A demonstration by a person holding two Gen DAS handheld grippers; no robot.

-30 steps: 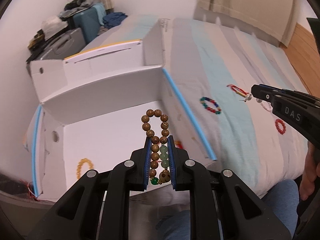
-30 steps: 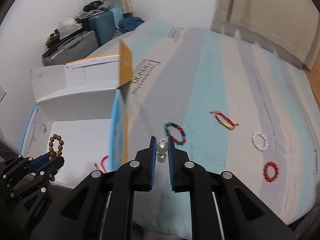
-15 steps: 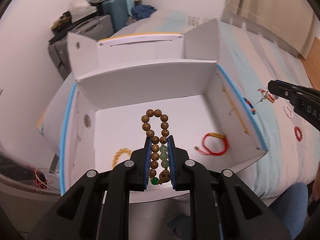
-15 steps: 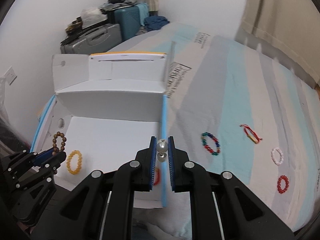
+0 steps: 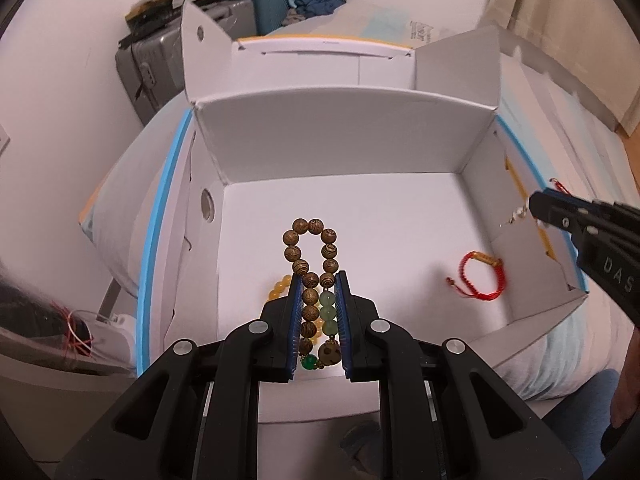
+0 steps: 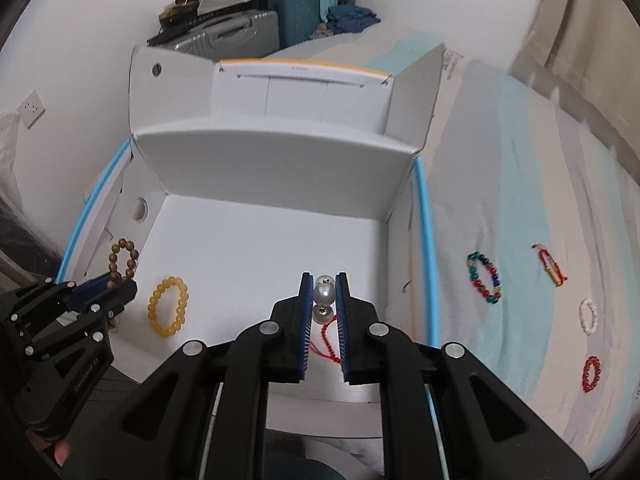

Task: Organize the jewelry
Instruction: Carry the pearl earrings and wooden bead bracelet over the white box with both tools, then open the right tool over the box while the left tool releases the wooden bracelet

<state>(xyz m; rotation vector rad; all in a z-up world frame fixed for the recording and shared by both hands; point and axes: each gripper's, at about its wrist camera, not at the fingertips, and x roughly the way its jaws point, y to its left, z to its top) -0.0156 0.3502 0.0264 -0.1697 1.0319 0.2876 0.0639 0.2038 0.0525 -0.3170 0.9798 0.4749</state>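
Jewelry in hand: the left gripper (image 5: 318, 320) has its fingers pinched on a wooden bead bracelet (image 5: 310, 256) with pale green beads, its loop held above the floor of the white cardboard box (image 6: 276, 168). The right gripper (image 6: 323, 312) has its fingers pressed on a pearl earring (image 6: 323, 293), also over the box interior. On the box floor lie an amber bead bracelet (image 6: 168, 306) toward the left wall and a red cord bracelet (image 5: 482, 276) toward the right wall. Beyond the box's right wall, on the striped bedcover (image 6: 520, 184), lie a multicolored bead bracelet (image 6: 484, 278), a red string bracelet (image 6: 550, 266), a white bead bracelet (image 6: 589, 316) and a red bead bracelet (image 6: 591, 374), apart from one another. Suitcases (image 6: 248, 30) stand past the bed's far end.
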